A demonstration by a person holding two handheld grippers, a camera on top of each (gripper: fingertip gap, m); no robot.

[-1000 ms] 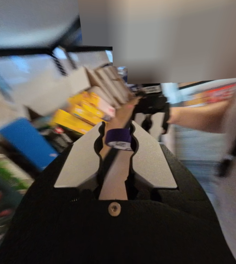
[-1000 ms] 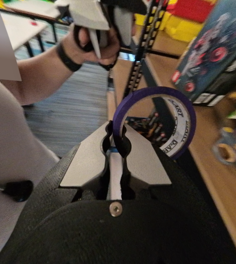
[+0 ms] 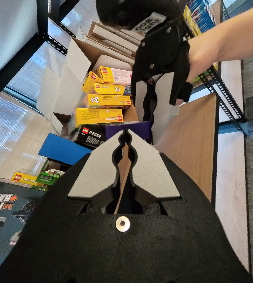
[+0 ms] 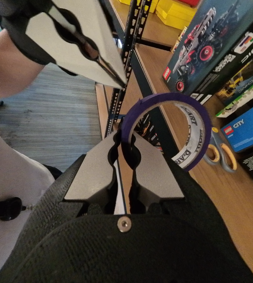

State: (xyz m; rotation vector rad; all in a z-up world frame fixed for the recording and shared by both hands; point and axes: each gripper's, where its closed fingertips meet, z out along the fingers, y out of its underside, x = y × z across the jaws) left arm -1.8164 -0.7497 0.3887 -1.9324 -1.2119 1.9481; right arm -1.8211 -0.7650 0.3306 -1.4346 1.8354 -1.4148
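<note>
Left wrist view: the left tool (image 3: pixel 126 130), at frame centre, has its two grey fingers pressed together at the tips, which meet against the near edge of a purple tape roll (image 3: pixel 128 128). Whether they actually pinch a loose end of tape cannot be told. Above it, at upper centre, the right tool (image 3: pixel 148 117) reaches down to the far edge of the same roll, with a person's hand (image 3: pixel 202 50) behind it at upper right. Yellow toy boxes (image 3: pixel 106 101) are stacked at centre left on a wooden shelf (image 3: pixel 188 137), beside a blue box (image 3: pixel 61 149) and flattened cardboard (image 3: pixel 107 39).

Right wrist view: the right tool (image 4: pixel 125 134), at frame centre, pinches the wall of the purple tape roll (image 4: pixel 199 122), one finger inside the ring and one outside. The roll stands on edge in the air to the right of centre, above the wooden shelf (image 4: pixel 230 206). The left tool (image 4: pixel 122 85) enters from the upper left, fingers together, its tip near the top of the roll. Grey scissors with yellow-lined handles (image 4: pixel 221 154) lie on the shelf at right, beside a blue toy box (image 4: pixel 248 128) and a dark box showing a monster truck (image 4: pixel 199 50).
</note>
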